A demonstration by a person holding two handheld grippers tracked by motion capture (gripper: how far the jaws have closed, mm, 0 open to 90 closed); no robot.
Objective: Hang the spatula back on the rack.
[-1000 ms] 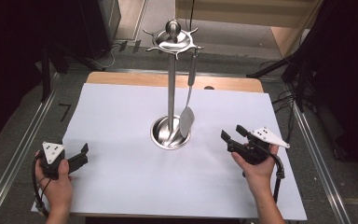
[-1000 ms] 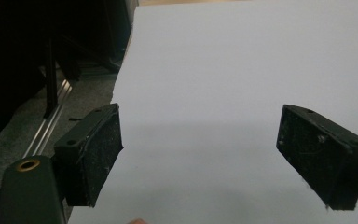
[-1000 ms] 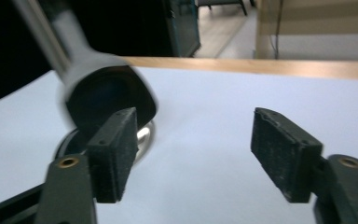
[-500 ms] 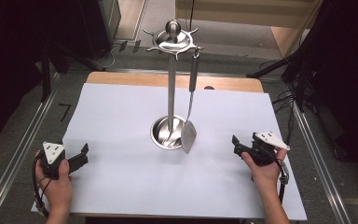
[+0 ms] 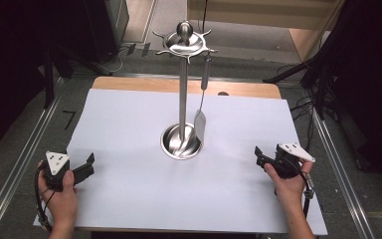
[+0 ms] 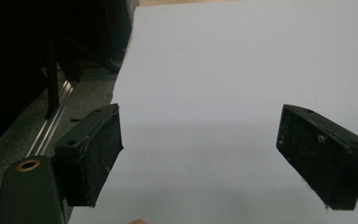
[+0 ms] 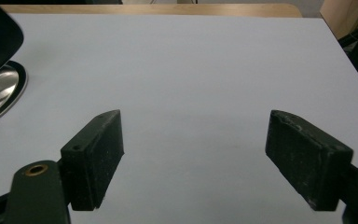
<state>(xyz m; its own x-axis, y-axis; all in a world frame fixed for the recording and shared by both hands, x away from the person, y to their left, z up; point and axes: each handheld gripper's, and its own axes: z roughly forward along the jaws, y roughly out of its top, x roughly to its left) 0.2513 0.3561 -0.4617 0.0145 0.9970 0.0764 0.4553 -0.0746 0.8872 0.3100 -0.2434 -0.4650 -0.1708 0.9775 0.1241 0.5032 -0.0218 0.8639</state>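
- A steel utensil stand rises from the middle of the tabletop, its round base resting on the white sheet.
- One spatula hangs from a hook of the stand's top ring, blade down just above the base; hanging likely keeps it clear of the surface and easy to lift off.
- The right gripper rests low near the sheet's right edge, well apart from the stand, jaws spread with nothing between them.
- The left gripper sits near the sheet's left front corner, jaws likewise parted and empty; both look parked at rest.
- The sheet covers a wooden tabletop; dark curtains, cables and metal rails surround it.
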